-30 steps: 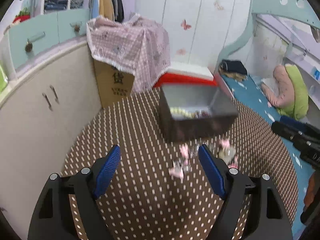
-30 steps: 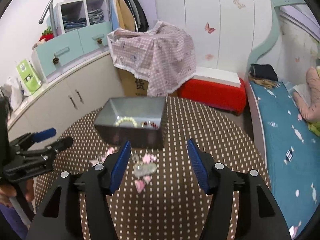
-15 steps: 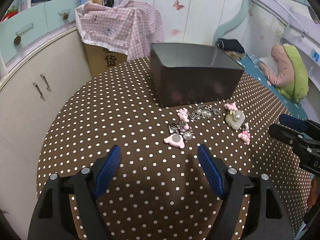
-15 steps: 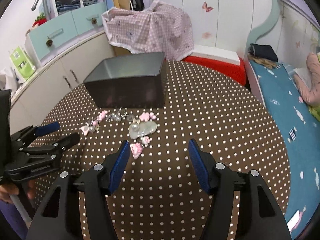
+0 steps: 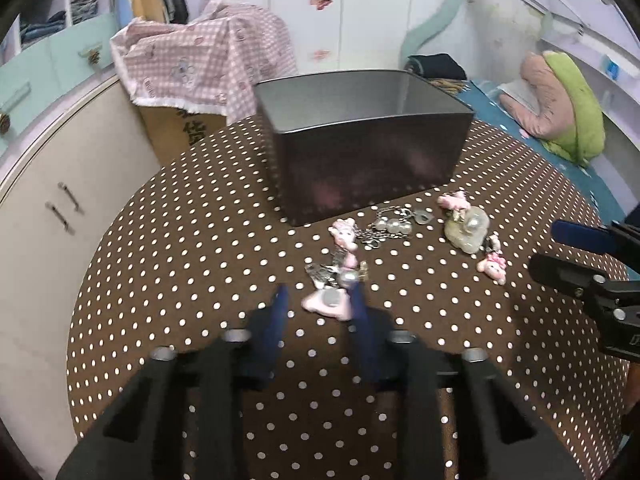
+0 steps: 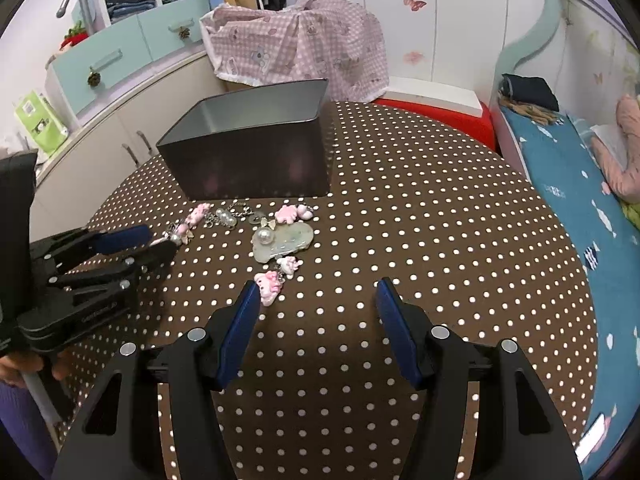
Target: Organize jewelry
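Jewellery lies on the brown dotted tablecloth (image 5: 180, 264) in front of a dark metal box (image 5: 360, 160) (image 6: 248, 160): pink charms, a pearl chain (image 5: 390, 228) and a pale green pendant (image 5: 466, 228) (image 6: 284, 240). My left gripper (image 5: 320, 306) (image 6: 140, 246) is low over the cloth and its jaws are closing. A pink charm (image 5: 326, 304) lies between them, against the right pad and a little clear of the left one. My right gripper (image 6: 316, 300) (image 5: 560, 254) is open and holds nothing. Another pink charm (image 6: 269, 284) lies by its left fingertip.
A pink chequered cloth (image 6: 300, 40) covers a cardboard box behind the table. Cream cupboards (image 5: 52, 200) curve along the left. A red box (image 6: 440, 116) and a bed with a blue sheet (image 6: 580, 208) lie to the right. The table's round edge runs close on both sides.
The left jaws have narrowed from wide open to close around the pink charm. Both grippers have sunk toward the table, and the jewellery now lies nearer in both views.
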Available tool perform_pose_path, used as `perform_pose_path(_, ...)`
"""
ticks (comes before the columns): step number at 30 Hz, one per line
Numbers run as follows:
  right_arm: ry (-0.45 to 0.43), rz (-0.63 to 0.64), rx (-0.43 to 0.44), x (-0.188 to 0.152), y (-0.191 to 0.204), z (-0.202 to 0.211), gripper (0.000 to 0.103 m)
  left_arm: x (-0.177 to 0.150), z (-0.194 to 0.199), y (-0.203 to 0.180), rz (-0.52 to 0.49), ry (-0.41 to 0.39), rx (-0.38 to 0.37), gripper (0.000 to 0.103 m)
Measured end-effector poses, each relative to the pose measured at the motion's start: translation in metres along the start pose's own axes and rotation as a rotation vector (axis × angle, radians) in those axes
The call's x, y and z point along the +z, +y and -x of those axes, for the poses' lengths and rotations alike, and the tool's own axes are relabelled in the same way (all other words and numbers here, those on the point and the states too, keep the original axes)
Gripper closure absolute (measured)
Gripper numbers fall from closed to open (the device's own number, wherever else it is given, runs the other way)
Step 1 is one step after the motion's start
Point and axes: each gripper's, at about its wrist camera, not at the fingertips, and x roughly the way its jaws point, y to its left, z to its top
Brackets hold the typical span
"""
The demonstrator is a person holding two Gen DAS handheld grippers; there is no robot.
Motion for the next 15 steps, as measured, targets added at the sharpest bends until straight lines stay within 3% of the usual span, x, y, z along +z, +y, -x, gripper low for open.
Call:
perform_pose_path(10, 0.016, 0.014, 0.015, -0.004, 0.013, -0.006, 0.044, -0.011, 0.016, 0.015, 0.076, -0.011, -0.064, 0.082)
perform_pose_path(13, 0.02, 0.02, 0.018, -0.006, 0.018, -0.007, 0.044, -0.016, 0.031, 0.018, 0.115, -0.037, -0.132, 0.082)
perform_pose_path(15, 0.024, 0.024, 0.02, -0.006, 0.02, -0.009, 0.044, -0.019, 0.037, 0.017, 0.123, -0.045, -0.137, 0.082)
